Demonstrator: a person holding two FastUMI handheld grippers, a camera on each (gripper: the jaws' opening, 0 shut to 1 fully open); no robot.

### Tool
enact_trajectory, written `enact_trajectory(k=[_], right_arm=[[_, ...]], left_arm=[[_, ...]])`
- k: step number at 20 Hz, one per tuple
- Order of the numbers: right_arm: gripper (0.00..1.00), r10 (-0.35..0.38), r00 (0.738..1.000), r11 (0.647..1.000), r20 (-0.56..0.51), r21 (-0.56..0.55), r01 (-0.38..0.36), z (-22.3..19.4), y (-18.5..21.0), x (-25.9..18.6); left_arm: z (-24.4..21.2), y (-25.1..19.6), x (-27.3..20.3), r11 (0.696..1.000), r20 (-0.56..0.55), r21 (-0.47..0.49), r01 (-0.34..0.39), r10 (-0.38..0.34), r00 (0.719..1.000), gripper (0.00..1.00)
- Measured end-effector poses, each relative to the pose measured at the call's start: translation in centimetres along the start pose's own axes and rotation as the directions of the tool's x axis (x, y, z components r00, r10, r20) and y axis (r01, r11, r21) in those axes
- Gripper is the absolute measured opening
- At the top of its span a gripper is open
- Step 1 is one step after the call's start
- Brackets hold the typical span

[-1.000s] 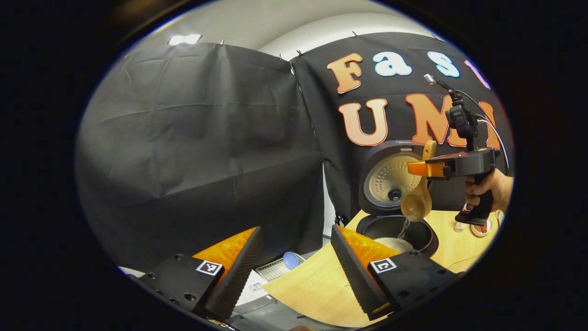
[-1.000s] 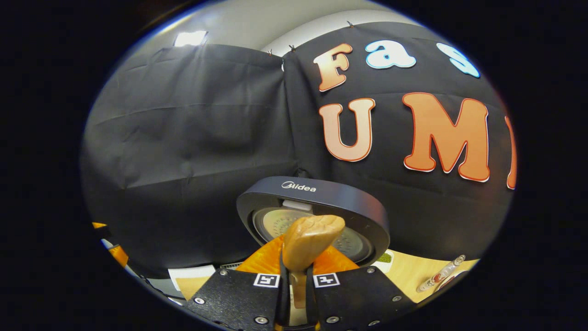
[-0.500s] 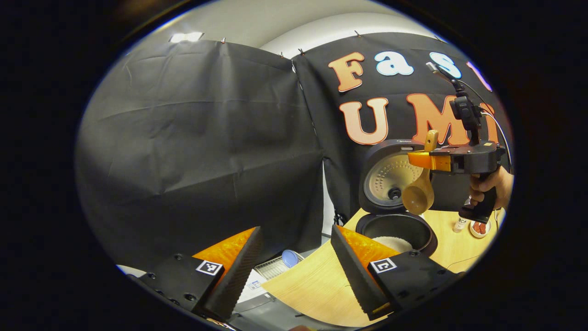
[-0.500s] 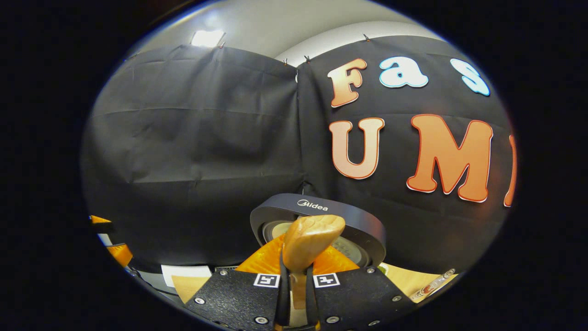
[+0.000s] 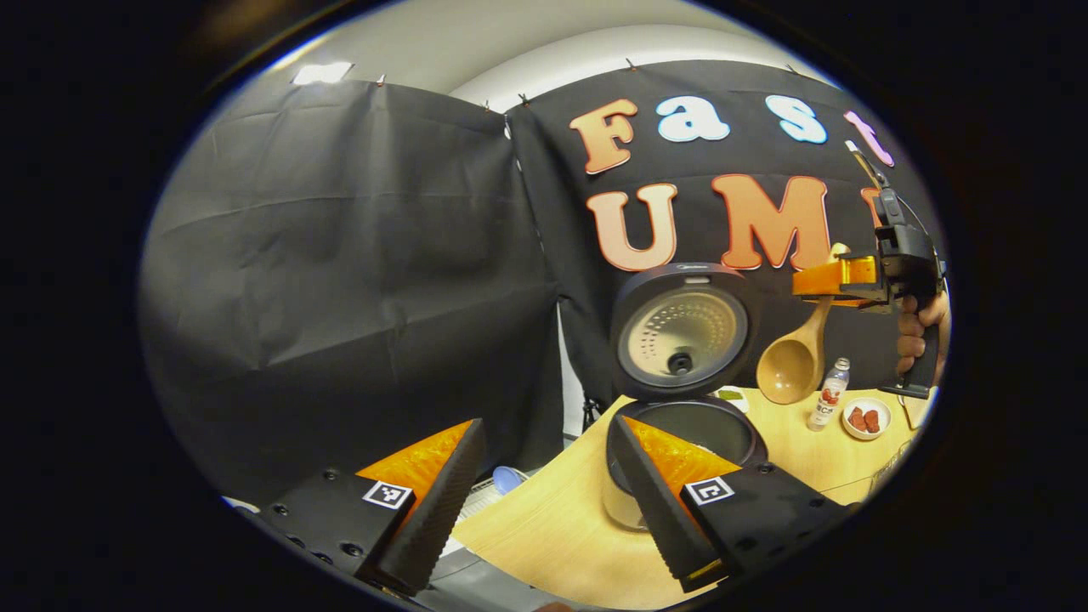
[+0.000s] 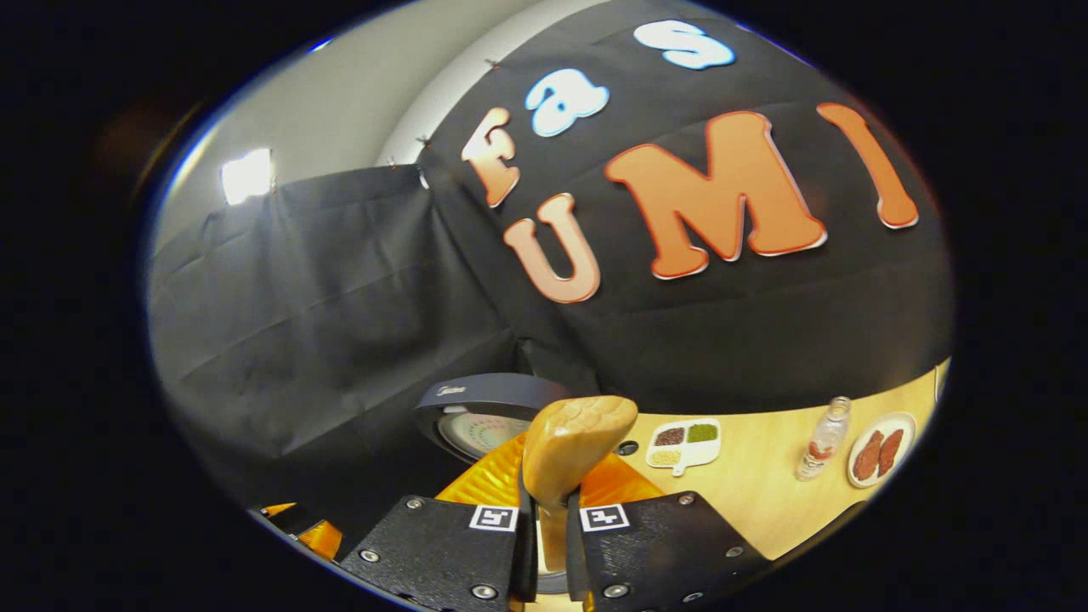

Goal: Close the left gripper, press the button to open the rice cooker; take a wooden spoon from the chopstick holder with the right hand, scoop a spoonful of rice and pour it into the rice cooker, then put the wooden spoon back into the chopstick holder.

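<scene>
Rice cooker (image 5: 680, 357) stands open on the tabletop (image 5: 544, 527), and what has changed around it is the spoon's place. Nearest in the left gripper view, the left hand-held gripper (image 5: 544, 493) hangs with its two fingers well apart and nothing between them, its right finger now crossing in front of the cooker's dark pot; half a second ago that pot lay clear of the finger with white rice visible inside. Beyond it the lid stands upright against the booth wall, as it did before.

Farther off, the right hand-held gripper (image 5: 837, 279) is clamped on the handle of the wooden spoon (image 5: 790, 365), whose bowl hangs down and looks empty. A second ago that bowl was directly over the pot with rice trickling out; now it has swung away to the cooker's right and hangs over the tabletop near a small bottle (image 5: 829, 395) and a little dish (image 5: 867, 418). In the right gripper view the fingers press together on the handle end (image 6: 574, 446), and the camera has turned from the lid toward a sectioned tray (image 6: 684, 444) farther along the tabletop.

I judge the pouring done, so what remains is returning the spoon to the chopstick holder, which I cannot pick out here.
</scene>
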State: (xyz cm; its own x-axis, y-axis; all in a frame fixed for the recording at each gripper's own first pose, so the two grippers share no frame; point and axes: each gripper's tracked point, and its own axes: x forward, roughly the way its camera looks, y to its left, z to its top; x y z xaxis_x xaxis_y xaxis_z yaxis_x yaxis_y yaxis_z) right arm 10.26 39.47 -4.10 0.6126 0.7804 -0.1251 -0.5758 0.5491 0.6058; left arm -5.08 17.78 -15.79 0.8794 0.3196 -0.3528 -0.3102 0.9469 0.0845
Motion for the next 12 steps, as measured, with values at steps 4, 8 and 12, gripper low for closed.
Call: enact_trajectory(k=[4, 8, 12], right_arm=[[0.13, -0.114, 0.993, 0.993, 0.014, 0.044, 0.114, 0.3, -6.8, -5.4], [0.13, -0.255, 0.967, 0.964, 0.012, 0.08, 0.253, -1.0, -14.6, -12.1], [0.13, -0.408, 0.913, 0.904, -0.024, 0.131, 0.407, -3.6, -22.5, -19.1]], left_arm=[[0.5, -4.1, -0.5, 0.997, 0.0, 0.006, 0.073, -0.073, 0.997, 1.0], [0.9, -7.9, -0.7, 0.991, -0.004, 0.019, 0.132, -0.132, 0.991, 1.0], [1.2, -11.9, -1.1, 0.982, -0.016, 0.022, 0.186, -0.185, 0.983, 1.0]])
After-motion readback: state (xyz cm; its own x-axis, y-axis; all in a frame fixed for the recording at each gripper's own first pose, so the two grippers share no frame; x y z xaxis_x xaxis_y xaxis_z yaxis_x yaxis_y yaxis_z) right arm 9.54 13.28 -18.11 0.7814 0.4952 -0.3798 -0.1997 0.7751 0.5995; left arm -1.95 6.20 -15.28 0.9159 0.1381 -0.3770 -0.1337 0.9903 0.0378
